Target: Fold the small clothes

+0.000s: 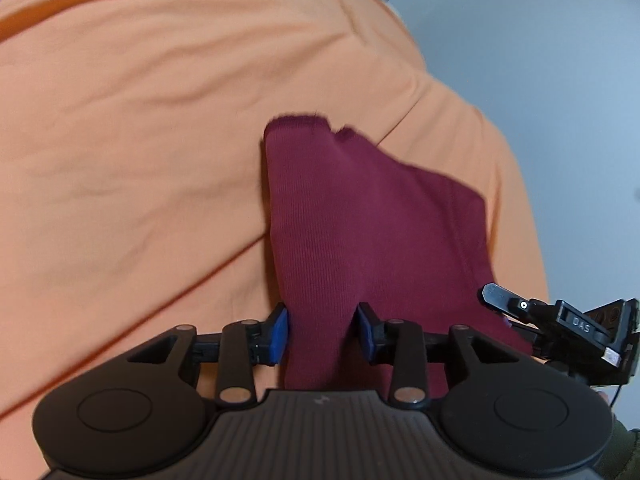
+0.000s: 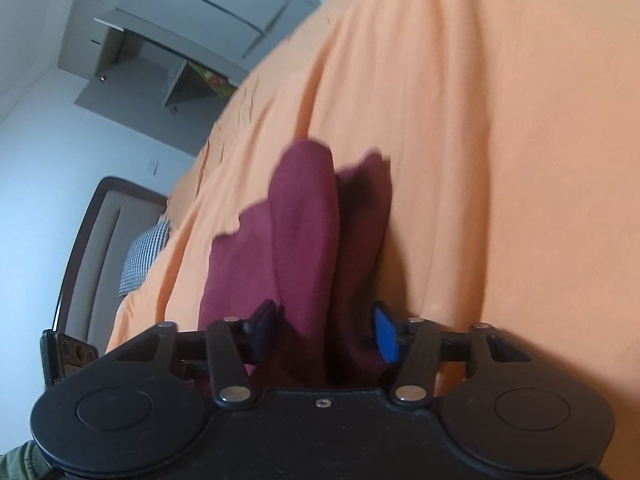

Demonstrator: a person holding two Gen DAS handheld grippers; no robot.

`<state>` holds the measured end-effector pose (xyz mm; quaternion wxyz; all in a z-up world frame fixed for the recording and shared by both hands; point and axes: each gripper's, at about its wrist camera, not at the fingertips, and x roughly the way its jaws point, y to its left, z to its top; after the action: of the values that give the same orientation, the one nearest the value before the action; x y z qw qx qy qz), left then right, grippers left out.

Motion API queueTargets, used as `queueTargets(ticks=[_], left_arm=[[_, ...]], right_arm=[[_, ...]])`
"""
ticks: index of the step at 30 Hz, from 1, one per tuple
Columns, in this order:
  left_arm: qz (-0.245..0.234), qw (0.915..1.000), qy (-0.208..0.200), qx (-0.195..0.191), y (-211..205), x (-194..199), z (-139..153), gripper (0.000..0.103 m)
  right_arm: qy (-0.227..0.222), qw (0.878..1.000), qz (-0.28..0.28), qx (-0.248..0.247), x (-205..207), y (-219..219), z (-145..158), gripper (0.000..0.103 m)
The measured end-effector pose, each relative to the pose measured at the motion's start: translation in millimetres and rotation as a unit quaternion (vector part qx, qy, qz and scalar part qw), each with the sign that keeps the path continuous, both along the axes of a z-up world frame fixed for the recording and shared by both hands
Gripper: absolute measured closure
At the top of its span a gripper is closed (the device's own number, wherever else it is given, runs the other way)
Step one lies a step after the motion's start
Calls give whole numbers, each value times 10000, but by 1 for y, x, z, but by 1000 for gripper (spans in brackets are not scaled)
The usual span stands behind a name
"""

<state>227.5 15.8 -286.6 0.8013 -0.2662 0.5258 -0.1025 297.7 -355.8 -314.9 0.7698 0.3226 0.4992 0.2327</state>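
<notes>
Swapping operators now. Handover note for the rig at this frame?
Left gripper: shut on the maroon garment, cloth bunched between its pads.
Right gripper: also has the maroon garment between its pads, a fold standing up from them.
Garment is over the orange bedsheet, held at two points.
Done: both grasps. Left: lay it flat, complete the fold, release.

Garment (image 1: 360, 220): dark maroon, fine ribbed knit. Bedsheet (image 1: 140, 120): plain orange. Pillow (image 2: 142, 258) at nine o'clock, right wrist view: blue-white check. Both grippers black; finger pads (image 1: 279, 330) blue. Wall (image 1: 560, 60): pale grey
</notes>
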Motion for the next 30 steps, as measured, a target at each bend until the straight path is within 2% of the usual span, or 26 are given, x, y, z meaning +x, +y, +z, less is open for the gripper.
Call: queueTargets(ticks=[2,8,10,11,13,16,18,20,21,23,26,28,30], left_arm=[[18,10000,-27,33,1,0,-1,63],[232,9994,182,-181,-7,5,-19,57],[168,9994,214,-200,-10,3,-20,55],[99,9996,217,-164,-13,3,-20,54],[51,9995,256,-166,-14,5,-23,49],[171,9987,359,-310,-13,9,-31,45],[221,9982,373,-403,-12,8,-34,46],[261,9980,360,-451,-12,7,-36,46],[293,9977,377,-475,-10,5,-37,46],[361,9971,418,-529,-8,4,-39,47],[338,9972,450,-501,-8,5,-39,47],[306,9974,452,-468,-10,7,-37,46],[293,9975,450,-451,-14,9,-36,46]], right_arm=[[-114,9998,-133,-21,-2,-7,2,42],[193,9996,-28,182,11,3,-15,42],[361,9986,132,360,13,13,-20,53],[397,9980,342,349,12,20,-21,54],[192,9978,626,-38,6,29,-15,56],[410,9990,153,133,7,10,-21,56],[384,9991,146,123,4,7,-20,53],[339,9993,156,-35,-1,15,-16,57],[240,9996,137,-39,-5,20,-10,64],[-144,9983,273,-485,-12,40,10,64],[-820,9864,728,-1227,-25,70,37,63],[-920,9827,837,-1374,-28,75,39,57],[-818,9845,856,-1295,-24,70,35,50]])
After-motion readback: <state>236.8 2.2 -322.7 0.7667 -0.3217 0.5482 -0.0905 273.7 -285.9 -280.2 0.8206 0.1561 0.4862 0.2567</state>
